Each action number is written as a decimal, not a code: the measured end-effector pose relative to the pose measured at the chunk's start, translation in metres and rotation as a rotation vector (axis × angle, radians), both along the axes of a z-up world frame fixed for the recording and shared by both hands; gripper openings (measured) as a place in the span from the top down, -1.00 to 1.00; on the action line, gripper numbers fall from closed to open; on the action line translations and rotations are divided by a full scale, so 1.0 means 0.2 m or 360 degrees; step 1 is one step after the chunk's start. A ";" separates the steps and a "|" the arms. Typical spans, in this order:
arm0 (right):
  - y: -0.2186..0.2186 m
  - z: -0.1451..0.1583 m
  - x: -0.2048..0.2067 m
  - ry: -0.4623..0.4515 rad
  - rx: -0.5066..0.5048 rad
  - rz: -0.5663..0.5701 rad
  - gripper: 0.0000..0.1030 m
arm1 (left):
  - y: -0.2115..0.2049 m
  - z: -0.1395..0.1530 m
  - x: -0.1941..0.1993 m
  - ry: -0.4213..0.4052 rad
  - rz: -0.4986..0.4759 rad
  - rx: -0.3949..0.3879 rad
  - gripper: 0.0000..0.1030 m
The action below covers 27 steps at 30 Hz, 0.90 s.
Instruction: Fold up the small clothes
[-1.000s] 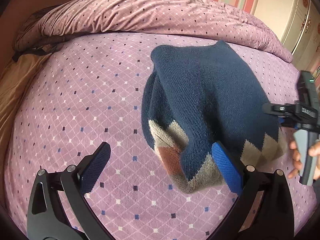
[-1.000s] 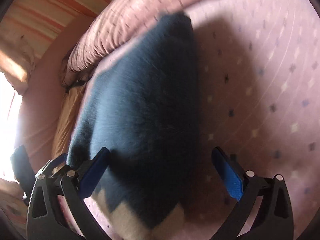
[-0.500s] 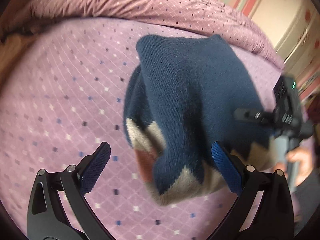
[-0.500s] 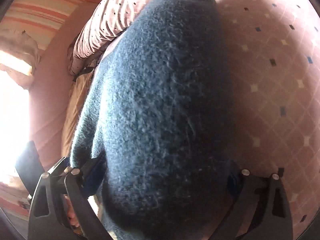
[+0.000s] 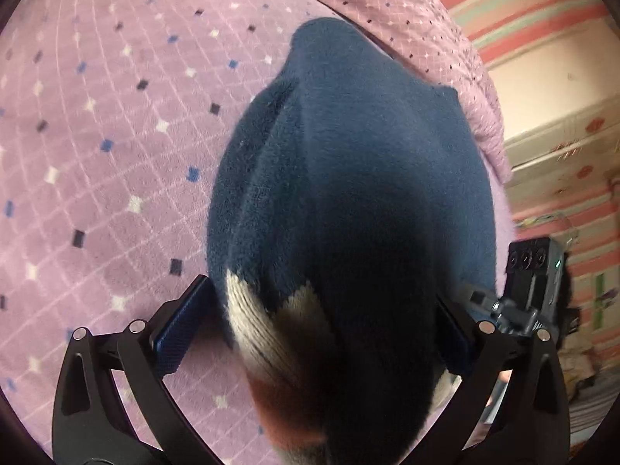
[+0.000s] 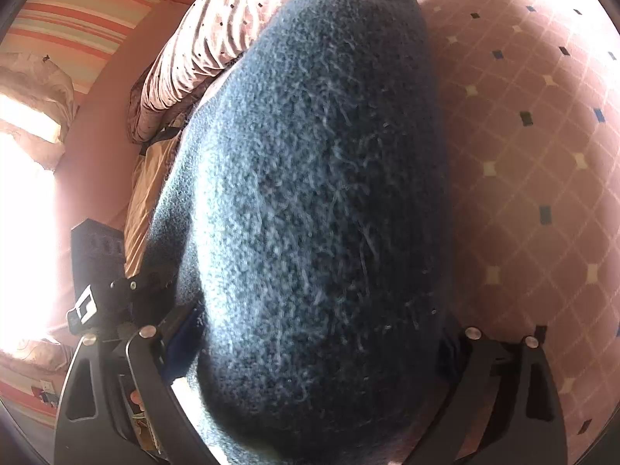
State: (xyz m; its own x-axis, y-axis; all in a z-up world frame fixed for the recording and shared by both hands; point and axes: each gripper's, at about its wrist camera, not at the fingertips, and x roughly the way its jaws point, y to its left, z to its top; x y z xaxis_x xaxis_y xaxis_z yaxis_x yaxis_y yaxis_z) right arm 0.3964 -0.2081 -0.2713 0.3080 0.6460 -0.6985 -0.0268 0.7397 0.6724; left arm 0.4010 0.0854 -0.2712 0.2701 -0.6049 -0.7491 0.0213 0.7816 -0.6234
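Note:
A folded navy knit sweater (image 5: 348, 201) with a beige and rust diamond hem lies on the purple bedspread (image 5: 97, 155). My left gripper (image 5: 317, 333) is wide open, its jaws either side of the sweater's near hem end, the fabric filling the gap between them. My right gripper (image 6: 314, 345) is also wide open, with the sweater's navy bulk (image 6: 310, 193) pressed between its jaws and hiding the right pad. The right gripper shows in the left wrist view (image 5: 531, 290) at the sweater's right edge. The left gripper shows in the right wrist view (image 6: 100, 271).
A rolled purple duvet (image 5: 407, 19) lies along the far side of the bed. A striped wall (image 5: 523, 7) and a cream cabinet (image 5: 562, 147) stand to the right. A tan sheet (image 6: 151, 186) shows at the bed's far left edge.
Both grippers have moved forward onto the sweater, so that it now fills the gap between each pair of jaws. Both stayed open.

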 end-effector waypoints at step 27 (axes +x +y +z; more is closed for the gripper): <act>-0.03 0.00 0.07 0.0005 -0.0030 0.0083 -0.81 | -0.21 -0.12 0.18 0.0190 -0.0124 -0.0388 -0.57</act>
State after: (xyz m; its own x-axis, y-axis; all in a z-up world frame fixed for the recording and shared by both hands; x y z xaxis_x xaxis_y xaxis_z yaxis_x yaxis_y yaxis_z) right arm 0.4104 -0.2147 -0.2714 0.2722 0.6478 -0.7115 -0.0635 0.7499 0.6585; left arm 0.4376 0.0436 -0.2942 0.1341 -0.7867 -0.6026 -0.0094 0.6071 -0.7946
